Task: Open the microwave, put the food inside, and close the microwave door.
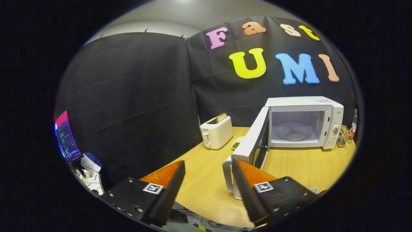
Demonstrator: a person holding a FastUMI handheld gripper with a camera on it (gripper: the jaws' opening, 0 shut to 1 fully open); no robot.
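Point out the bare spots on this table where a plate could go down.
Bare wood lies in front of the microwave, right of its open door. Another patch runs from the toaster toward the open tool. It is crowded between toaster and door, where a small dish sits.

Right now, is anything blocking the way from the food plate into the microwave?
Yes. The open door swings out between the small plate by the toaster and the microwave opening. The open, empty tool sits near the door's handle.
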